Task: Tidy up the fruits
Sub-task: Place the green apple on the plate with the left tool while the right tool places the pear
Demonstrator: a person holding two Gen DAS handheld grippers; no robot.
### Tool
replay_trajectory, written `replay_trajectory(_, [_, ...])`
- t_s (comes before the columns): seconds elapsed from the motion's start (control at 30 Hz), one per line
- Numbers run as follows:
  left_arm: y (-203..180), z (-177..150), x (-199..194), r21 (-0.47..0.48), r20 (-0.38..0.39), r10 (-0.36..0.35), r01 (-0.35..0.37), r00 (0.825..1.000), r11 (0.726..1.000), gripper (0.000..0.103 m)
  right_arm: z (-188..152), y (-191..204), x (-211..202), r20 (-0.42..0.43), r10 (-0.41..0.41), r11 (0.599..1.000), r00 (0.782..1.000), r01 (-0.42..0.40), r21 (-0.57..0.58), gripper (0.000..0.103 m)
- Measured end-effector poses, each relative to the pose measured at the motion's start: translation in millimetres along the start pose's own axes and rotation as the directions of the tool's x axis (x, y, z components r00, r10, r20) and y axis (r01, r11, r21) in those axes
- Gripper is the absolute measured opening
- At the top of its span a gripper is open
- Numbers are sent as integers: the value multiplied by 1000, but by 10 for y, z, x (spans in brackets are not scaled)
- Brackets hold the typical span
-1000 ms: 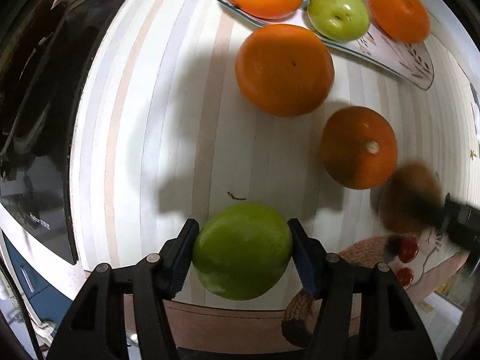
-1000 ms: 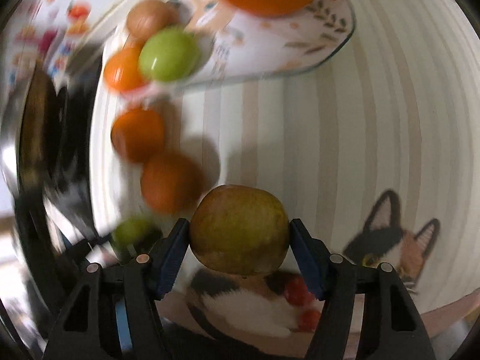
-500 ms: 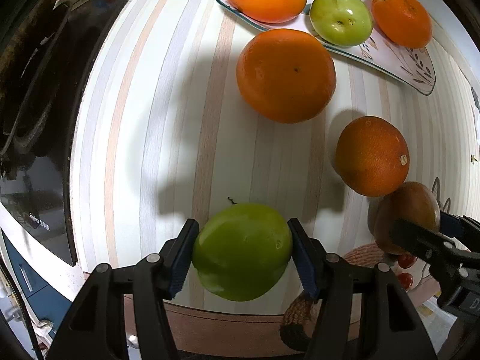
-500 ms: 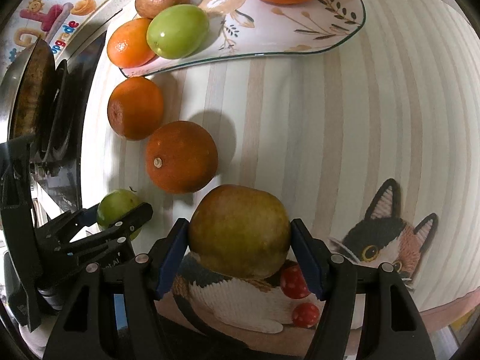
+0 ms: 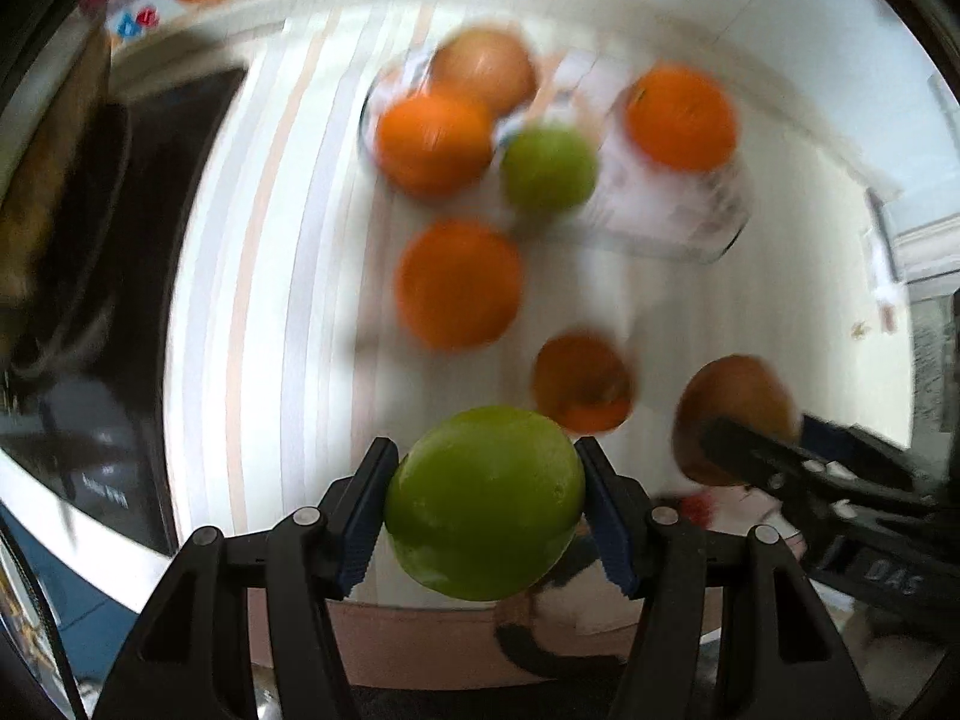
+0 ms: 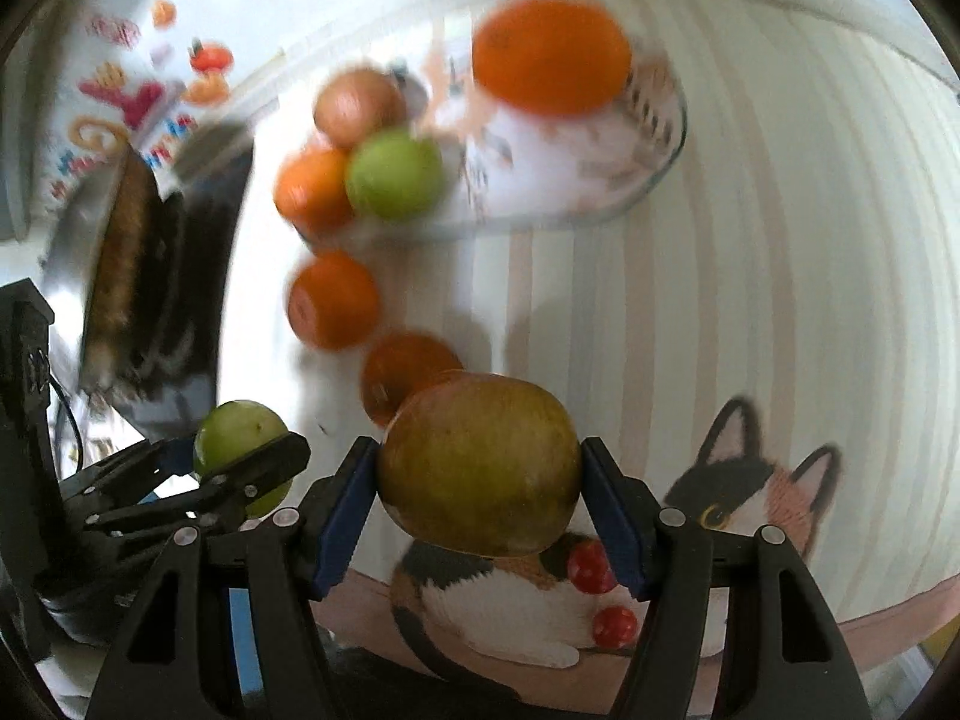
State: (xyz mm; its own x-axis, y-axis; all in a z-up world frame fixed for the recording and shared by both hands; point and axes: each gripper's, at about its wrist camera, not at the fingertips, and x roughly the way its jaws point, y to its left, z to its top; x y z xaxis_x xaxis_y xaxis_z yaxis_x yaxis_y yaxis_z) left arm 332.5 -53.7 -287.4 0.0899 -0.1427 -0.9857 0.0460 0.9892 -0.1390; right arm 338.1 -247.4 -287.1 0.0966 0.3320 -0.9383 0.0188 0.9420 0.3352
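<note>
My left gripper (image 5: 486, 501) is shut on a green apple (image 5: 485, 501) and holds it above the striped tablecloth. My right gripper (image 6: 480, 480) is shut on a brownish-yellow pear (image 6: 480, 474); it also shows at the right of the left wrist view (image 5: 735, 414). Two oranges (image 5: 459, 285) (image 5: 581, 381) lie loose on the cloth ahead. The glass plate (image 6: 654, 174) at the back holds two oranges (image 6: 549, 54), a green apple (image 6: 396, 174) and a brown fruit (image 6: 359, 105). Both views are blurred.
A dark stove top with a pan (image 6: 129, 252) lies at the left edge. A cat-pattern mat (image 6: 738, 498) lies at the near right on the striped tablecloth (image 6: 780, 300). A wall with colourful stickers (image 6: 132, 102) stands behind.
Both grippers have lifted and pulled back with their fruits; the plate and loose oranges now look farther away. Both views have gone blurry from the motion.
</note>
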Motion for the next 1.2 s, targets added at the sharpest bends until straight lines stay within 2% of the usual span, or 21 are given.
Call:
replay_trajectory(0.13, [-169, 533, -304, 6, 54, -48, 48, 997, 999, 58, 305, -65, -243, 73, 8, 1000, 997, -9, 12, 70])
replay_trajectory(0.23, [-264, 994, -355, 25, 78, -46, 44, 996, 999, 58, 614, -154, -241, 117, -7, 999, 993, 1, 47, 70])
replay_trajectory(0.3, [-347, 1318, -276, 30, 63, -43, 42, 997, 999, 58, 800, -206, -186, 125, -25, 998, 992, 16, 68, 70])
replay_trajectory(0.47, [-500, 1819, 56, 72, -8, 14, -14, 1000, 997, 58, 1047, -301, -19, 108, -56, 995, 993, 47, 85, 70])
replay_trajectory(0.63, [-583, 1928, 349, 96, -71, 46, -39, 996, 995, 58, 1121, -356, 108, 100, -65, 993, 993, 55, 102, 70])
replay_trajectory(0.77, [-604, 1956, 526, 100, -125, 55, -43, 991, 994, 58, 1126, -405, 180, 96, -28, 991, 995, 15, 134, 70])
replay_trajectory(0.83, [-615, 1962, 546, 113, -109, 66, -53, 992, 992, 62, 1118, -447, 234, 77, -5, 987, 997, -7, 161, 71])
replay_trajectory(0.87, [-623, 1968, 520, 119, -90, 69, -58, 994, 991, 75, 1112, -472, 244, 82, 6, 984, 997, -20, 175, 71])
replay_trajectory(0.9, [-627, 1988, 486, 119, -75, 69, -60, 995, 991, 82, 1110, -480, 246, 83, 11, 984, 996, -25, 178, 71])
replay_trajectory(0.93, [-618, 1999, 449, 114, -64, 63, -56, 996, 992, 90, 1107, -477, 238, 82, 10, 984, 997, -24, 179, 77])
replay_trajectory(0.97, [-599, 2005, 413, 106, -55, 54, -48, 997, 993, 90, 1105, -476, 225, 84, 11, 983, 996, -26, 182, 87])
replay_trajectory(1.03, [-547, 2008, 352, 86, -46, 43, -39, 998, 996, 90, 1098, -451, 185, 88, 12, 983, 996, -28, 180, 94])
replay_trajectory(1.2, [-422, 1866, 178, 60, -19, 46, -44, 999, 997, 90, 1089, -382, 76, 91, -36, 986, 995, 20, 165, 96])
